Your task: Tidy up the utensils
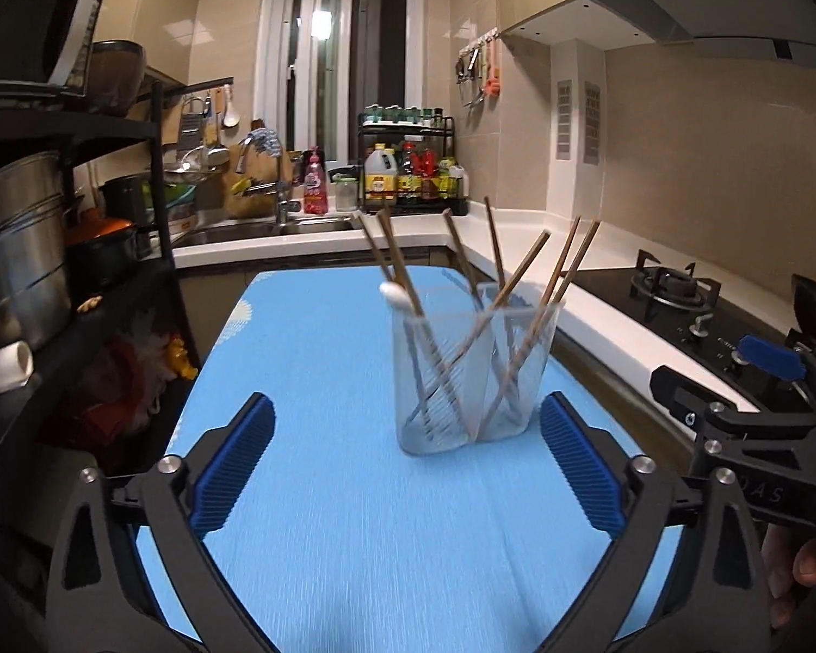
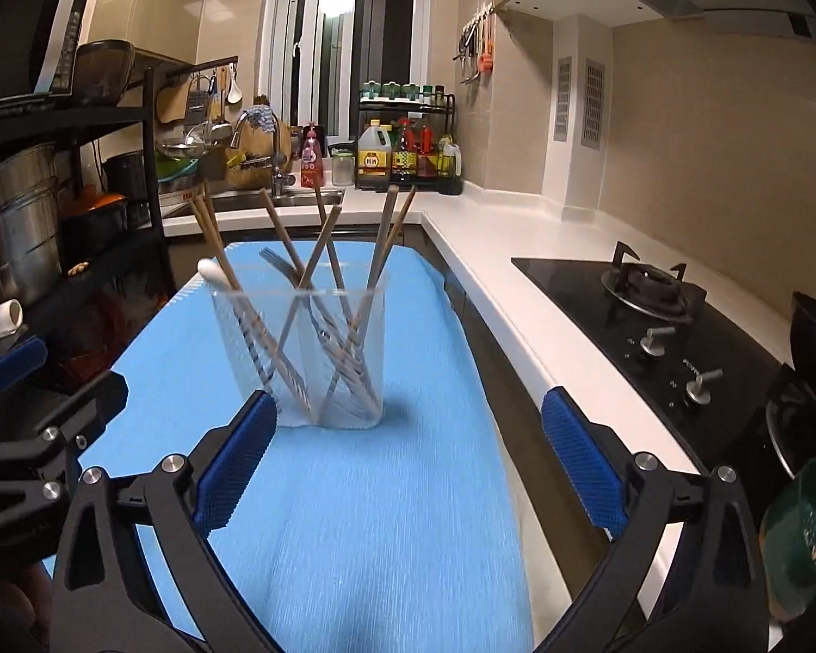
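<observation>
Left wrist view: left gripper (image 1: 405,465) spread wide, nothing between blue pads (image 1: 234,468), hovering over blue tablecloth (image 1: 326,517). Clear two-compartment holder (image 1: 470,367) upright on cloth, just beyond fingertips, slightly right of centre. Wooden chopsticks (image 1: 522,272) fanned out in both compartments, white spoon (image 1: 394,294) leaning at left rim. Right gripper (image 1: 756,397) visible at right edge beside holder, a hand (image 1: 799,571) below it. Gas stove (image 1: 674,294) on white counter far right; sink and faucet (image 1: 277,196) far left-centre.

Right wrist view: right gripper (image 2: 408,462) also spread wide, empty. Holder (image 2: 299,348) near left fingertip, apart from it. Metal forks (image 2: 283,266) among chopsticks in holder. Left gripper (image 2: 32,408) at left edge.
</observation>
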Motion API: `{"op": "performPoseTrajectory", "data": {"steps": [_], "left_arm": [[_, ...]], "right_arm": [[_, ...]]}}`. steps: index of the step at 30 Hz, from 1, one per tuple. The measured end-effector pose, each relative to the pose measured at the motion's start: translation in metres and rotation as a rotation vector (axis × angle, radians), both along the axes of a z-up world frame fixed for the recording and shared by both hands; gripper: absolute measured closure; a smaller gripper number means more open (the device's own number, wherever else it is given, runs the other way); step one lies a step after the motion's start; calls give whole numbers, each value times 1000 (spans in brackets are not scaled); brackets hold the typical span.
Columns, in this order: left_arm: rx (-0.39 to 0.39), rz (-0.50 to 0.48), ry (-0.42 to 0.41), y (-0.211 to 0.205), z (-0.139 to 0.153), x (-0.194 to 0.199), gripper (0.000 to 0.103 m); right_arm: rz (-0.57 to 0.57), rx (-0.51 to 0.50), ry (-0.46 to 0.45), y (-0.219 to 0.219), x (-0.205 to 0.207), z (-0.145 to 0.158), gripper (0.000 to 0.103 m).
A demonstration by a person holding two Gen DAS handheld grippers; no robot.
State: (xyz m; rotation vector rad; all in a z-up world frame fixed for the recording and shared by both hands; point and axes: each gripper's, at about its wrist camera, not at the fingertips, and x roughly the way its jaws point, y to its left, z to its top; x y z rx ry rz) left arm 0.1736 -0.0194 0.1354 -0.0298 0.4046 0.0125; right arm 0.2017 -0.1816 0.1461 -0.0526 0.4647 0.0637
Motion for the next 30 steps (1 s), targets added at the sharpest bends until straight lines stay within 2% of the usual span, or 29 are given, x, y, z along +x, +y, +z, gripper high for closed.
{"op": "performPoseTrajectory", "data": {"steps": [4, 9, 14, 30], "left_arm": [[-43, 33, 54, 5, -16, 0, 8], [-53, 68, 45, 6, -25, -10, 8], [-39, 72, 65, 6, -34, -11, 8], [-35, 78, 43, 7, -22, -16, 8]], "right_arm": [[-1, 4, 6, 1, -5, -11, 6], [-29, 47, 18, -10, 0, -13, 6], [-41, 23, 6, -9, 1, -13, 6], [-35, -1, -5, -9, -1, -11, 5]]}}
